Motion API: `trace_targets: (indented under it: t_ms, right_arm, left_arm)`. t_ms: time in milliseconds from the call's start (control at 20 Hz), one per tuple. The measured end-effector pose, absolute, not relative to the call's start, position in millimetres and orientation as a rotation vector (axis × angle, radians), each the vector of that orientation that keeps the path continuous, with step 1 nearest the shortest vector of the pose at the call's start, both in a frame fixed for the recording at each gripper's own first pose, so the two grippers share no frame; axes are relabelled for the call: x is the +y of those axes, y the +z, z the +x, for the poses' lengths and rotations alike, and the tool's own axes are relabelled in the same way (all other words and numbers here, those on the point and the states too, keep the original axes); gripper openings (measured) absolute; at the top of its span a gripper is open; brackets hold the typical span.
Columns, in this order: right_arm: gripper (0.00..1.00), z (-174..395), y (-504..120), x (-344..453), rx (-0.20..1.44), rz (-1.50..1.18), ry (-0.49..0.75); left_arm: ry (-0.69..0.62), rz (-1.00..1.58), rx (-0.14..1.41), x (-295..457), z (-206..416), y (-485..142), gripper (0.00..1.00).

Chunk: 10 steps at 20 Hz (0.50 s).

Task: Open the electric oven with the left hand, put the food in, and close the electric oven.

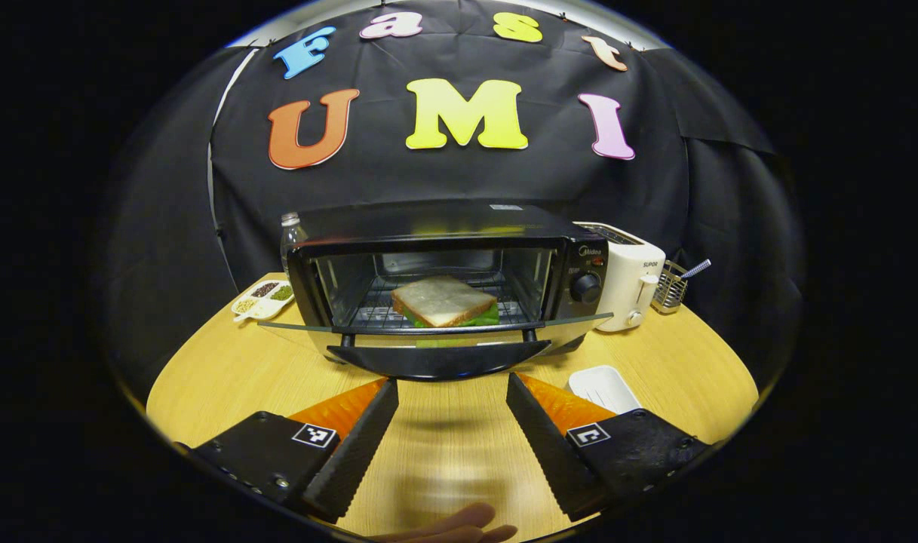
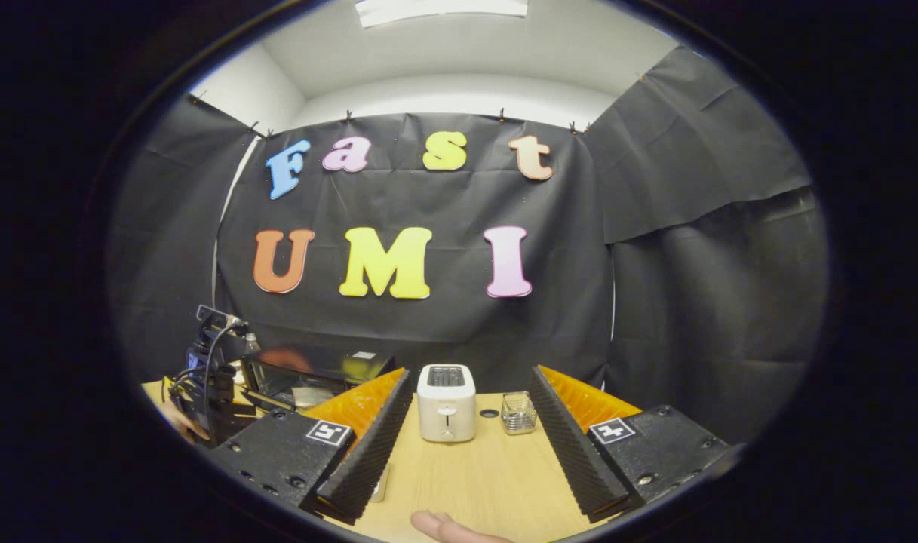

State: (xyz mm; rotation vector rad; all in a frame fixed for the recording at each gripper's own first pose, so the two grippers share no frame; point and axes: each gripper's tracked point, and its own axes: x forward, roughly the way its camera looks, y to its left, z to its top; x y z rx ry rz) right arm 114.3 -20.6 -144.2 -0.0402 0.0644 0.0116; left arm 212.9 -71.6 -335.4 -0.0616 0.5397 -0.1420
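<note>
- In the left gripper view, fingertips of a hand (image 1: 459, 526) show at the very bottom edge, just beneath the left gripper (image 1: 451, 437).
- The left gripper hovers over the wooden table (image 1: 225, 377) with its jaws spread wide and nothing between them; bare tabletop shows in the gap.
- Just beyond its right finger lies a small white rectangular dish (image 1: 603, 387), empty.
- Straight ahead stands the electric oven (image 1: 443, 286), its glass door (image 1: 436, 332) let down to about level, the handle edge toward the gripper and close to its fingertips, not touching.
- Inside, on the wire rack (image 1: 368, 305), lies the sandwich (image 1: 445, 302): pale bread on top with green lettuce showing at the lower edge.
- Left of the oven sits a white divided tray (image 1: 262, 299) with dark and green seeds or the like; behind that corner a clear bottle (image 1: 291, 234) stands.
- Right of the oven stands a white toaster (image 1: 632, 279), and beyond it a wire basket (image 1: 670, 289) holding a utensil.
- In the right gripper view, a fingertip (image 2: 440, 526) shows at the bottom, and the right gripper (image 2: 466, 445) is held wide open and empty above the table.
- Between its fingers, farther off, stand the toaster and a small wire holder (image 2: 517, 413).
- At far left the other gripper's rig (image 2: 206, 377), with cables, sits before the oven.
</note>
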Motion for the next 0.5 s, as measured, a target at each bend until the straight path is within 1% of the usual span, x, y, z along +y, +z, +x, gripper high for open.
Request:
trace_targets:
  t_ms: [300, 500]
  right_arm:
    - [1.0, 111.9, -147.1, -25.3, 0.078, -0.045, -0.003]
    - [1.0, 101.9, -140.7, -28.5, 0.063, -0.061, -0.012]
  left_arm:
    - [-0.12, -0.102, 0.453, -65.4, 254.1, -299.0, 0.95]
    - [-0.122, -0.111, 0.416, -64.0, 243.4, -283.6, 0.95]
